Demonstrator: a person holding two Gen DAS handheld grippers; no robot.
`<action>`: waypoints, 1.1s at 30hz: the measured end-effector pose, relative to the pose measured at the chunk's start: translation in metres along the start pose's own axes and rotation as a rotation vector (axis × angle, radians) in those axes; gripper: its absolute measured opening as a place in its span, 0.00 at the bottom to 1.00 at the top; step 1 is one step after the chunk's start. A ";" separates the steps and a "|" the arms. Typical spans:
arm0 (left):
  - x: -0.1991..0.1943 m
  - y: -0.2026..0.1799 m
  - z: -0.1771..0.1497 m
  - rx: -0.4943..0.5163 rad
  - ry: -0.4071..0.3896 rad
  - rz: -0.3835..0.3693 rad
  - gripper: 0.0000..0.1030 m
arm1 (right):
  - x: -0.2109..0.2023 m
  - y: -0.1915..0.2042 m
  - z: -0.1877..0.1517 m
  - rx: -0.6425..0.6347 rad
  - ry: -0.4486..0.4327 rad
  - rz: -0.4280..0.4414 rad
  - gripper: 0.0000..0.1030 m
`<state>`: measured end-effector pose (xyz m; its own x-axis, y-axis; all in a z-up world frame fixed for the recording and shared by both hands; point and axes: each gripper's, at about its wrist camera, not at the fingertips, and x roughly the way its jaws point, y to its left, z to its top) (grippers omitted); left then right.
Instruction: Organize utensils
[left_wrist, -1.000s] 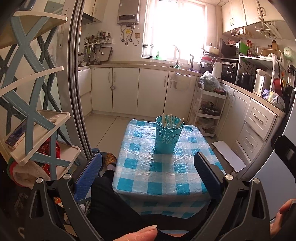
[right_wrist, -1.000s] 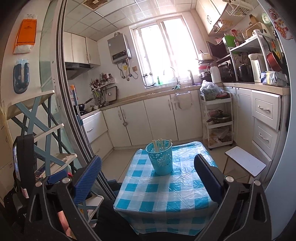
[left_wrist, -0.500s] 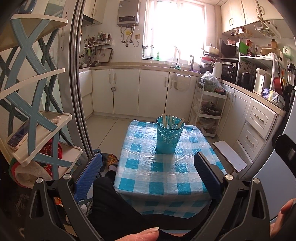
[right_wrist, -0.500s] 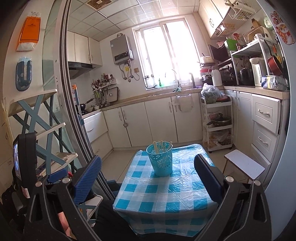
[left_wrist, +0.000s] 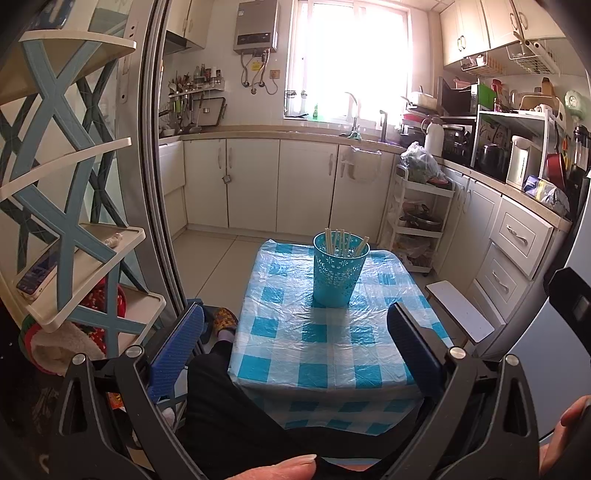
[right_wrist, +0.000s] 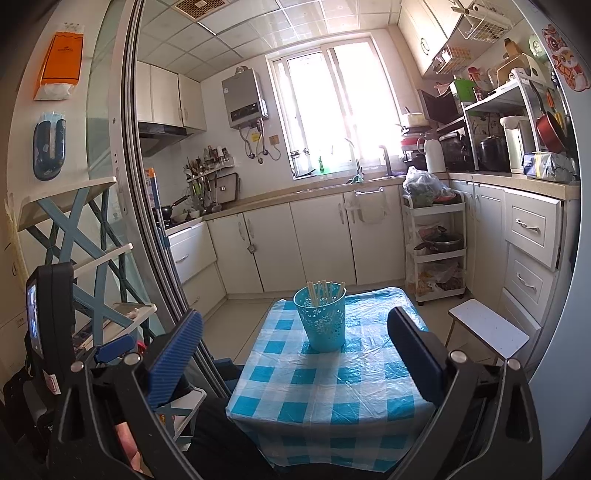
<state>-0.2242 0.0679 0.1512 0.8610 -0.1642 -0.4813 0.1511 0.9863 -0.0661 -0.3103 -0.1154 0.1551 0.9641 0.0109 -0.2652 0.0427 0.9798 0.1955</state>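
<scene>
A teal perforated holder (left_wrist: 339, 271) (right_wrist: 323, 318) stands upright on a small table with a blue-and-white checked cloth (left_wrist: 317, 343) (right_wrist: 332, 384). Several pale chopsticks (left_wrist: 341, 242) (right_wrist: 322, 291) stick out of it. My left gripper (left_wrist: 295, 347) hangs open at the table's near edge, well short of the holder, with nothing between its blue pads. My right gripper (right_wrist: 295, 350) is open too, held higher and back from the holder, also holding nothing.
A blue-and-white shelf rack (left_wrist: 70, 229) and a sliding door frame (left_wrist: 159, 184) stand close on the left. A small white stool (left_wrist: 460, 310) and a white trolley (left_wrist: 421, 221) sit right of the table. A person's dark-clothed legs (left_wrist: 236, 413) are under my grippers.
Both views have drifted slightly; the holder sits a little lower in the right wrist view. Both grippers stay open and nothing on the table has moved.
</scene>
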 end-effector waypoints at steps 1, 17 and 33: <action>0.000 0.000 0.000 0.001 0.000 0.001 0.93 | 0.000 0.000 0.000 0.000 0.001 0.001 0.93; -0.001 0.001 0.000 -0.002 0.003 -0.002 0.93 | 0.002 -0.002 0.001 -0.004 0.012 0.013 0.93; 0.004 0.003 -0.003 0.001 -0.022 -0.017 0.93 | 0.007 -0.010 0.000 -0.006 0.032 0.021 0.93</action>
<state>-0.2213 0.0701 0.1464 0.8686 -0.1815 -0.4610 0.1667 0.9833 -0.0729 -0.3043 -0.1250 0.1515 0.9560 0.0378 -0.2909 0.0208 0.9804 0.1959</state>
